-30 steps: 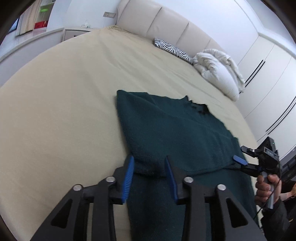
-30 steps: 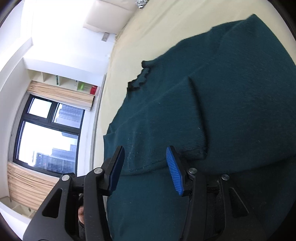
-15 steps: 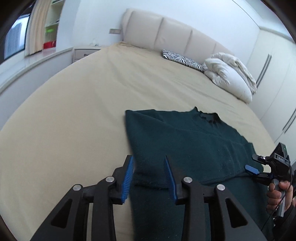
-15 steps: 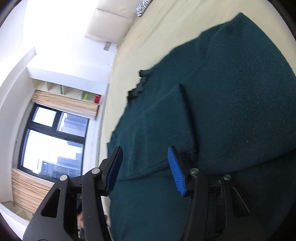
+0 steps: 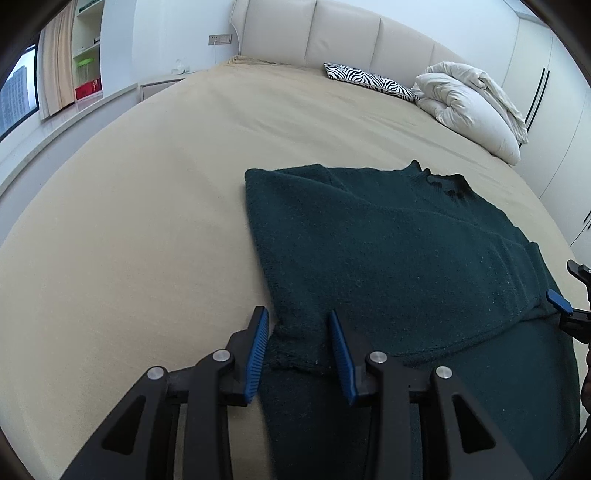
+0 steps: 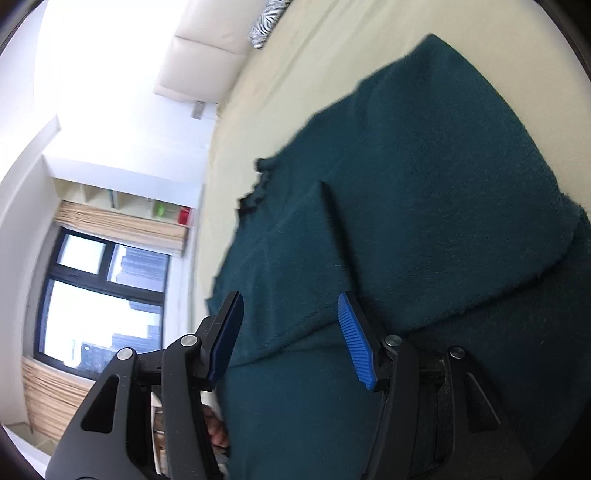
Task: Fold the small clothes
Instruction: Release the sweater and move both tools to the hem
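1. The left gripper [image 5: 298, 338] points down at the near left part of a dark green knitted sweater [image 5: 388, 258]. Its blue pads stand a moderate gap apart; a bunched corner of the folded-over hem sits between them, and neither pad presses on the cloth.
2. The right gripper [image 6: 291, 328] is over the sweater's [image 6: 424, 206] opposite side, and its jaws are opening. The folded hem edge runs between its blue pads, which stand wide and clear of the knit.
3. In the left wrist view the right gripper [image 5: 565, 310] shows at the far right edge, with one blue pad tip at the sweater's right side; the hand holding it is mostly cut off by the frame.
4. The sweater lies flat on a beige bed sheet [image 5: 147, 221], its frilled neckline [image 5: 447, 181] toward the headboard. The bottom part is folded up over the body, making a curved edge across the near half. A sleeve is folded across the front.
5. Well beyond the sweater, a zebra-print pillow [image 5: 369, 79] lies against the cream padded headboard [image 5: 343, 33], with a bundled white duvet [image 5: 472, 99] just beside it.
6. A window [image 6: 99, 295] with tan curtains and an open shelf unit [image 5: 86, 55] stand past the bed's left side.
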The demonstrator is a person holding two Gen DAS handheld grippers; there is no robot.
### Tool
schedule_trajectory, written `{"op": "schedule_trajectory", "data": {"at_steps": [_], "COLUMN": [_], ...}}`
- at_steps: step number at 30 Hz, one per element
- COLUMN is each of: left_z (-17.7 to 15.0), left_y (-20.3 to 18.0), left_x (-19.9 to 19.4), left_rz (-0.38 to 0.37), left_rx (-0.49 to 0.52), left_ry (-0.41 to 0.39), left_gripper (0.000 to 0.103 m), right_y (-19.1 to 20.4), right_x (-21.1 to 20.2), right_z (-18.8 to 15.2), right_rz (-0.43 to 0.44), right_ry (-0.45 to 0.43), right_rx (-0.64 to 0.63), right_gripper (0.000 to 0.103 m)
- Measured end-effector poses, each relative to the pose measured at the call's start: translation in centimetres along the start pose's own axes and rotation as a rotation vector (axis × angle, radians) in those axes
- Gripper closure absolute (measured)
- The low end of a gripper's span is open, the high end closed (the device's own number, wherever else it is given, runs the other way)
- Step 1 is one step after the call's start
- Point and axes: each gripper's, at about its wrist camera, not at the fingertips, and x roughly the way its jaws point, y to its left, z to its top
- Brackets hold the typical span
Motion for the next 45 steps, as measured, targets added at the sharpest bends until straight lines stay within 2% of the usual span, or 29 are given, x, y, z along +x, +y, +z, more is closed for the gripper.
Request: {"op": "schedule_trajectory", "data": {"at_steps": [3,4,5,6,10,14,15,17,19,23,25,27,30,36,41,45], "left_z": [-0.7,-0.6,-0.8,-0.9,-3.6,-7.9,-9.3,-11.4,-13.8,-17.7,-19.5,-20.6,-21.2,-21.7,-22.1,-22.1], "left_y": [0.2,0.2,0.4,0.6,2.2,4.2,4.2,4.1,3.6,1.9,1.4,1.0,0.9,1.7,1.8,2.7], "left_x": [-0.5,-0.6,-1.1,-1.8,-6.3,-10.7,-11.8,-13.2,-14.7,-16.1,-16.5,-17.2,-17.8,-18.0,-18.3,-18.1], "left_rz": [-0.002,-0.001,0.002,0.008,0.064,-0.007,-0.037,-0.079,-0.1,-0.135,-0.143,-0.151,-0.181,-0.233,-0.246,-0.285], "left_rx": [0.0,-0.004,-0.014,-0.031,-0.062,-0.158,-0.17,-0.185,-0.188,-0.168,-0.168,-0.156,-0.164,-0.213,-0.207,-0.27], "left_ry": [-0.002,-0.002,-0.001,-0.003,-0.025,0.002,0.015,0.04,0.063,0.13,0.17,0.176,0.195,0.233,0.269,0.29], "left_gripper": [0.064,0.064,0.064,0.064,0.061,0.059,0.056,0.041,0.037,0.037,0.037,0.037,0.037,0.037,0.037,0.036], "right_y": [-0.1,-0.7,-1.1,-1.3,0.0,0.6,0.8,0.9,1.1,1.0,0.2,-1.0,-3.2,-6.5,-6.3,-5.9], "right_x": [1.0,1.6,1.8,1.5,-2.4,-7.5,-9.0,-11.6,-13.7,-17.4,-19.8,-22.1,-24.9,-26.1,-25.7,-24.6], "right_z": [0.2,0.3,0.3,0.2,-1.6,-5.1,-6.3,-8.6,-10.9,-15.2,-17.0,-18.4,-19.8,-21.3,-21.7,-21.8], "right_rz": [-0.06,-0.093,-0.102,-0.106,-0.151,-0.16,-0.17,-0.19,-0.231,-0.359,-0.414,-0.439,-0.44,-0.46,-0.471,-0.463], "right_ry": [0.024,0.043,0.049,0.044,-0.009,-0.053,-0.071,-0.098,-0.116,-0.132,-0.14,-0.15,-0.149,-0.068,-0.011,0.025], "right_rx": [-0.017,-0.019,-0.024,-0.017,-0.039,-0.08,-0.09,-0.107,-0.14,-0.211,-0.208,-0.177,-0.107,-0.02,-0.028,-0.046], "right_gripper": [0.041,0.041,0.047,0.052,0.049,0.048,0.046,0.041,0.039,0.038,0.038,0.038,0.035,0.035,0.035,0.035]}}
